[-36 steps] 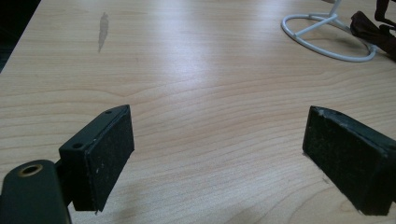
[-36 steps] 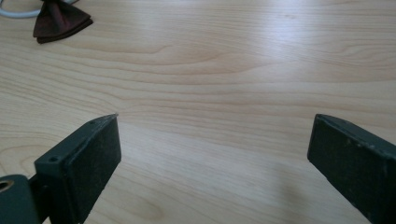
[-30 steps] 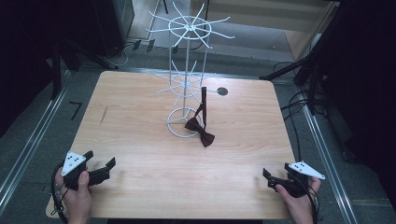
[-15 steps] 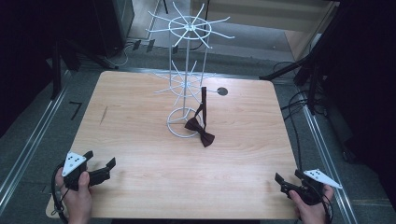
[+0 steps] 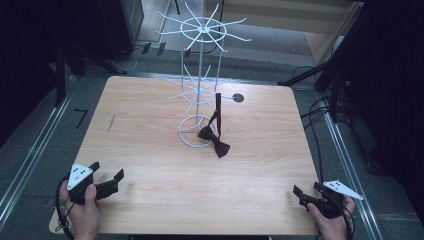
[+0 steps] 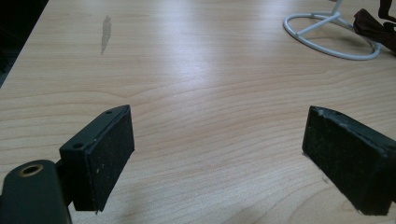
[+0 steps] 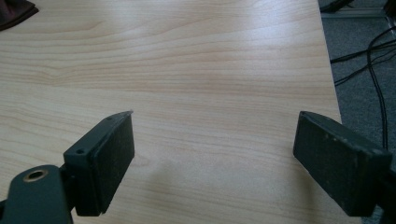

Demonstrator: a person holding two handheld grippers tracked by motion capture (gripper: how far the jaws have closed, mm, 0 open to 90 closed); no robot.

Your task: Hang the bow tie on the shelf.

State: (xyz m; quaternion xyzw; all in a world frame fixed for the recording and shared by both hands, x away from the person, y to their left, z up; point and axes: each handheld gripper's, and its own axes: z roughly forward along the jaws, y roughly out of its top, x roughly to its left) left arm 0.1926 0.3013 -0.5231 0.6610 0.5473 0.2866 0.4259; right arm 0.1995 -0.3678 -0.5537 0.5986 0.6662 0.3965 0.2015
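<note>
One dark bow tie [image 5: 215, 141] hangs by its strap from one white wire rack [image 5: 200, 75], its bow resting on the bench [image 5: 150, 150] beside the rack's ring base near the centre. Two tongs sit at the near corners, well apart: left tongs [image 5: 107, 175] and right tongs [image 5: 306, 191], each held with jaws spread wide, gripping nothing.

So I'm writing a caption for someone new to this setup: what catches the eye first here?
The tall white wire rack standing at the middle of the wooden table, toward its far side. A dark bow tie lies at its ring base, its strap running up to the rack. Near the front edge, the left gripper and right gripper are both open, with nothing between their jaws.
</note>
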